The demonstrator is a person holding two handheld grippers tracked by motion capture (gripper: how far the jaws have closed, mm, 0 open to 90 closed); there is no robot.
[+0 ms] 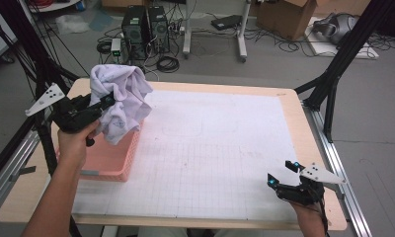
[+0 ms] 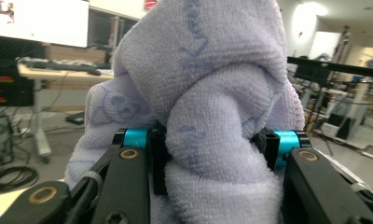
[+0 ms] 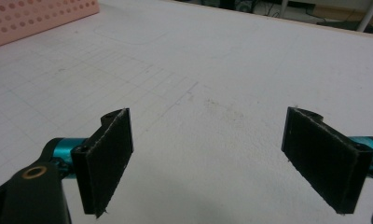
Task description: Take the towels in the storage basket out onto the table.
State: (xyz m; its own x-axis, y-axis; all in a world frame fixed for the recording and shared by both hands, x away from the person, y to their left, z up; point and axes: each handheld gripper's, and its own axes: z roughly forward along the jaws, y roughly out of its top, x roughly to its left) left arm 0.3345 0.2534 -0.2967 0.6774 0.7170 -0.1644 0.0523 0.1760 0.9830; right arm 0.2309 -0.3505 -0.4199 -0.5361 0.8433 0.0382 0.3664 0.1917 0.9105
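A pale lilac towel (image 1: 122,98) hangs bunched above the pink perforated basket (image 1: 106,160) at the table's left. My left gripper (image 1: 105,101) is shut on the towel and holds it lifted over the basket. In the left gripper view a thick fold of the towel (image 2: 212,116) is pinched between the two black jaws and hides most of what lies beyond. My right gripper (image 1: 283,174) rests low near the table's front right corner, open. Its pads (image 3: 107,161) stand wide apart over the bare gridded mat (image 3: 212,84), with nothing between them.
The white gridded mat (image 1: 220,148) covers most of the wooden table (image 1: 294,106). A corner of the pink basket (image 3: 31,16) lies far off in the right gripper view. Black frame posts (image 1: 334,74) stand at the table's right, and computers and cables (image 1: 146,29) sit on the floor beyond.
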